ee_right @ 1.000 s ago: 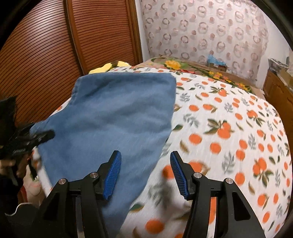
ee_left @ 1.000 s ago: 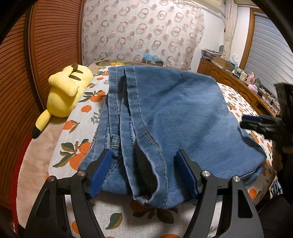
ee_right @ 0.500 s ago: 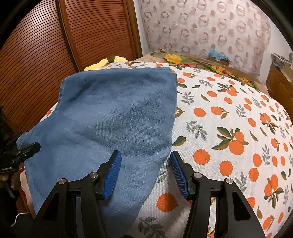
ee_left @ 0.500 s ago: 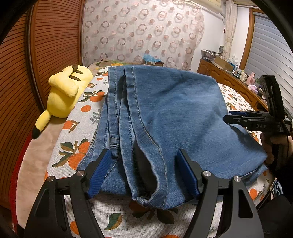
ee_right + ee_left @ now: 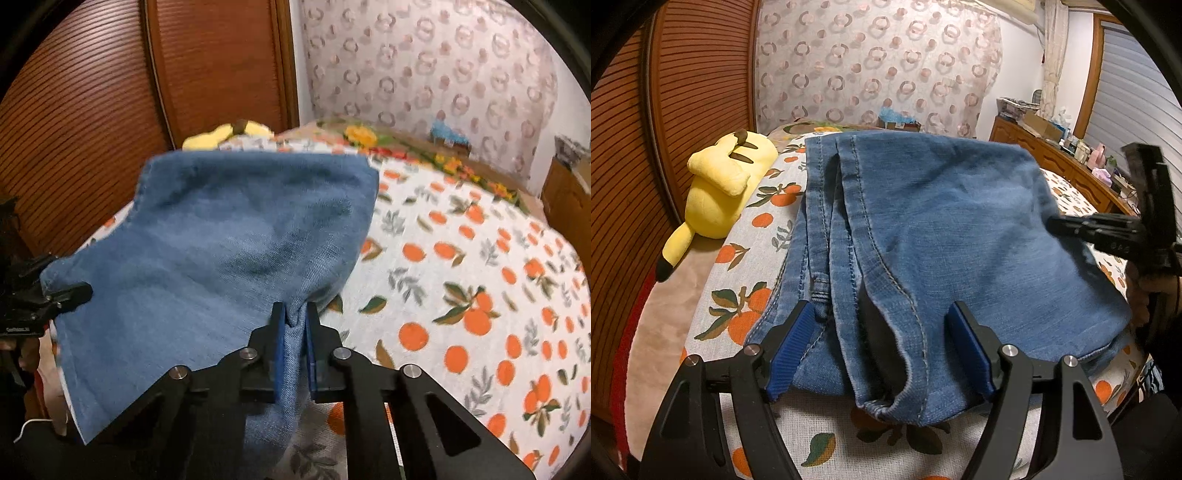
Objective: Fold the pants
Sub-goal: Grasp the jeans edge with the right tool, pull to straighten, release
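The blue jeans (image 5: 942, 251) lie folded on the orange-print bedspread (image 5: 480, 295), filling the centre of both frames. The right gripper (image 5: 294, 325) is clamped on a pinch of denim at lower centre. The left gripper (image 5: 882, 350) stands wide apart, straddling the jeans' near edge. Small white lettering on both gripper bodies is too blurred to read.

Left tongs (image 5: 881, 349) gaping wide at lower centre of frame, right tongs (image 5: 294, 317) pinched shut on denim, lower centre
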{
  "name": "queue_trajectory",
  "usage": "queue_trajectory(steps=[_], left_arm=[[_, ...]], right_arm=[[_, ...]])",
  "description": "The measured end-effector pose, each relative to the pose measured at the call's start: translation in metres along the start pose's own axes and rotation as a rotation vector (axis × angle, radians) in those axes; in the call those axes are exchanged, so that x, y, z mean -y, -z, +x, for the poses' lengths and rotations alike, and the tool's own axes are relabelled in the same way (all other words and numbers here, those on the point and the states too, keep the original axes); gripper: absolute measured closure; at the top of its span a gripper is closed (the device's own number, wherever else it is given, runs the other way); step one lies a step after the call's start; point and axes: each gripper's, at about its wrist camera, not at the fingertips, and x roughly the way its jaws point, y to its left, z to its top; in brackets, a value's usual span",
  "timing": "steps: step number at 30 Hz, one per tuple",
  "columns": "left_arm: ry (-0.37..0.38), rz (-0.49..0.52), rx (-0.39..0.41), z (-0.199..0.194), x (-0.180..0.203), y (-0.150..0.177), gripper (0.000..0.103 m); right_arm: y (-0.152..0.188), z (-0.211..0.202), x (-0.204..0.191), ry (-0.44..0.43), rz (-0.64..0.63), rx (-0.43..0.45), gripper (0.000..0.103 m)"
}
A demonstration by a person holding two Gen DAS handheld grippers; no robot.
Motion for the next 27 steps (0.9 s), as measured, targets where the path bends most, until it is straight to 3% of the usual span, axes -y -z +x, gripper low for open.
queue_trajectory(steps=[5, 15, 21, 27], left_arm=[[0.018, -0.003, 0.007, -0.002, 0.006, -0.011, 0.027], [0.076, 0.089, 0.037, 0.002, 0.054, -0.039, 0.027], [0.099, 0.112, 0.033, 0.009, 0.070, -0.050, 0.027], [0.123, 0.133, 0.037, 0.011, 0.086, -0.059, 0.027]], right_arm=[[-0.007, -0.030, 0.003, 0.028, -0.002, 0.088, 0.097], [-0.006, -0.074, 0.055, 0.142, 0.049, 0.138, 0.098], [0.015, -0.070, 0.061, 0.155, 0.060, 0.095, 0.098], [0.009, -0.085, 0.062, 0.197, 0.090, 0.091, 0.098]])
